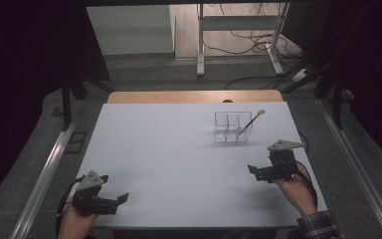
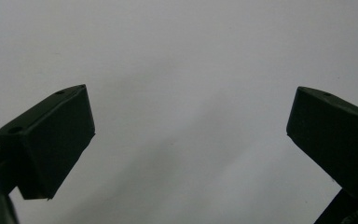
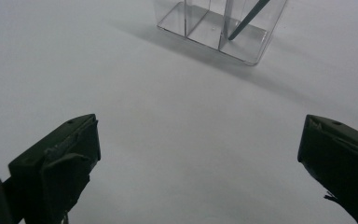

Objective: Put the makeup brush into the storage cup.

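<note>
Both jaws spread, empty: left hand-held gripper near front edge of white surface, right hand-held gripper near right edge, just short of clear plastic divided box holding slanted dark-handled brush.

You see the high view dim at its edges, the surroundings falling to near black, while the desk stands evenly lit from above. The clear organizer casts a soft shadow toward the left. Both gripper views are flat, grey and slightly soft; jaws read as dark, detail-poor shapes. No glare.
</note>
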Demonstrator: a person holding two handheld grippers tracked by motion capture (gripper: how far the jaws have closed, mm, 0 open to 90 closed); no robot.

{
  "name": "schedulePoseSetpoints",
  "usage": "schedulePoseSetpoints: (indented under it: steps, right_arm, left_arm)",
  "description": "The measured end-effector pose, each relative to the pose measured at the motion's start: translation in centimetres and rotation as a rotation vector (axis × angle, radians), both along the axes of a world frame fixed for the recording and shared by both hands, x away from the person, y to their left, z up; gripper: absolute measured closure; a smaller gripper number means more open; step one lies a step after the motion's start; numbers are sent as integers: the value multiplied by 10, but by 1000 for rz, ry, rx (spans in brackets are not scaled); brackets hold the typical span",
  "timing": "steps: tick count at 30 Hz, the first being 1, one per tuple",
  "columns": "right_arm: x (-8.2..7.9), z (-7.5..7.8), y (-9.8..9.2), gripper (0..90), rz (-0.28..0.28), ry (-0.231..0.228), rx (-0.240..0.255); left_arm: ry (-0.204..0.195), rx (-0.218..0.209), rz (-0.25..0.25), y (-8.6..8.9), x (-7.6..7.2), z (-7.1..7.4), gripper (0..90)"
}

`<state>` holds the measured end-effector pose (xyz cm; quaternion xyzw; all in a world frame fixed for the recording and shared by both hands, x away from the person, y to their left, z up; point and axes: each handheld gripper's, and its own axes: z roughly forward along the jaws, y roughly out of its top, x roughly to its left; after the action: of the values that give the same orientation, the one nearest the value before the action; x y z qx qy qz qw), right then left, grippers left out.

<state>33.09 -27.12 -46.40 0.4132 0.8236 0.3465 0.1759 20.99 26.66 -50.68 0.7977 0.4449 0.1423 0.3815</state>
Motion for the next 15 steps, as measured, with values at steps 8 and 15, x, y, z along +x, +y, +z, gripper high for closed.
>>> schedulePoseSetpoints:
  steps: [8, 15]
  right_arm:
    - [-7, -1, -2, 0, 7, -8, -3]
    - [-13, -3, -5, 0, 9, -7, -8]
  left_arm:
    - [3, -17, 6, 0, 0, 0, 11]
    - [4, -18, 5, 0, 1, 0, 11]
